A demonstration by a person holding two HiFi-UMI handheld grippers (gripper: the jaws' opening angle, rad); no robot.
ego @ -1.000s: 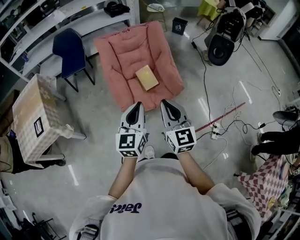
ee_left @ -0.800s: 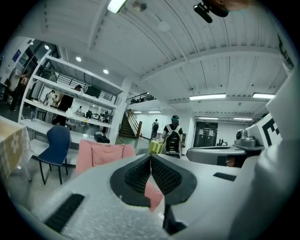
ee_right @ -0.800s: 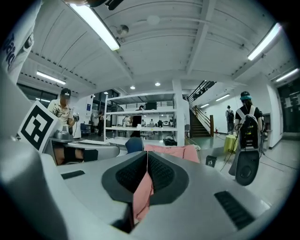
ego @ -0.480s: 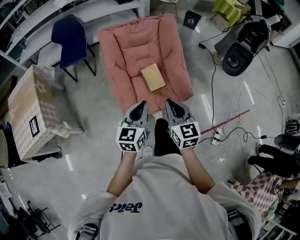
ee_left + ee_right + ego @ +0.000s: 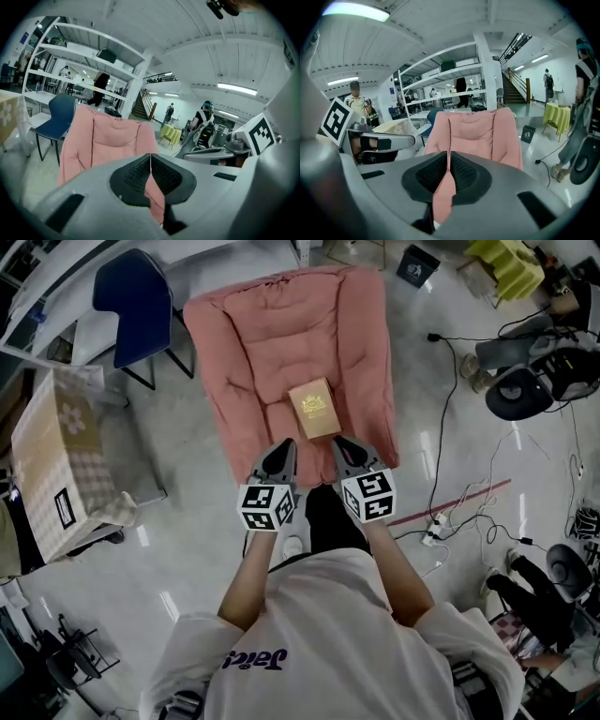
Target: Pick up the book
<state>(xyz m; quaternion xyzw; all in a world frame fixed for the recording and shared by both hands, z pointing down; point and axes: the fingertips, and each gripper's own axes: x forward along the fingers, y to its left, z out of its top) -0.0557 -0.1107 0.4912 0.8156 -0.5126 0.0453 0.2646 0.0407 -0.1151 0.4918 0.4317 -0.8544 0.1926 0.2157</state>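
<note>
A tan book [image 5: 315, 410] with a gold emblem lies flat on the seat of a pink cushioned floor chair [image 5: 258, 334]. In the head view my left gripper [image 5: 282, 447] and right gripper [image 5: 341, 445] hover side by side over the cushion's near edge, just short of the book. Both are shut with nothing between the pads. In the left gripper view the shut gripper [image 5: 150, 157] points at the pink chair [image 5: 105, 138]. The right gripper view shows the same: the shut gripper [image 5: 448, 155] in front of the chair [image 5: 480, 133]. In both gripper views the book is hidden behind the gripper bodies.
A blue chair [image 5: 139, 307] stands left of the cushion. A checked box [image 5: 49, 451] sits at the far left. Cables and a power strip [image 5: 433, 524] trail over the floor on the right. White shelving [image 5: 440, 79] rises behind the cushion.
Both grippers have moved forward and down together toward the cushion. The book now lies much closer to their tips. The jaws stayed shut.
</note>
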